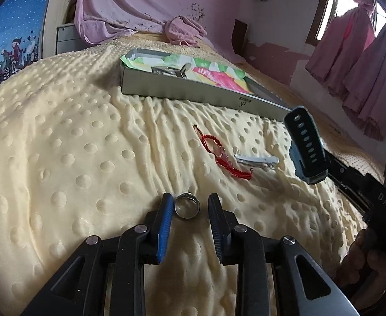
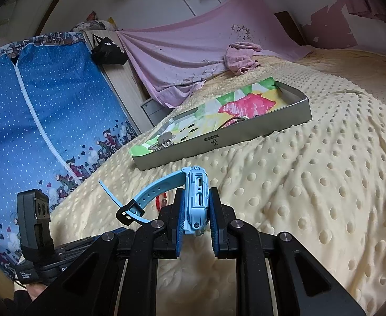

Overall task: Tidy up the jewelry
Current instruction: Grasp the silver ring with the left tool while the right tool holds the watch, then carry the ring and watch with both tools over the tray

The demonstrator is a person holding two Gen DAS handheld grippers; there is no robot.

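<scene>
While the cream dotted blanket (image 1: 61,158) fills most of both views, the grey box (image 1: 182,92) with its bright floral lining sits in the upper middle of the left wrist frame, a metal clip lying inside it. Low in the right wrist frame, the right gripper (image 2: 196,210) has its jaws closed on the blue watch (image 2: 195,200), strap trailing left. At bottom centre of the left wrist frame, the left gripper (image 1: 190,208) stands with jaws apart around the silver ring (image 1: 187,206), gripping nothing; the red bracelet (image 1: 219,152) and a silver clasp (image 1: 256,160) lie beyond, right of centre.
</scene>
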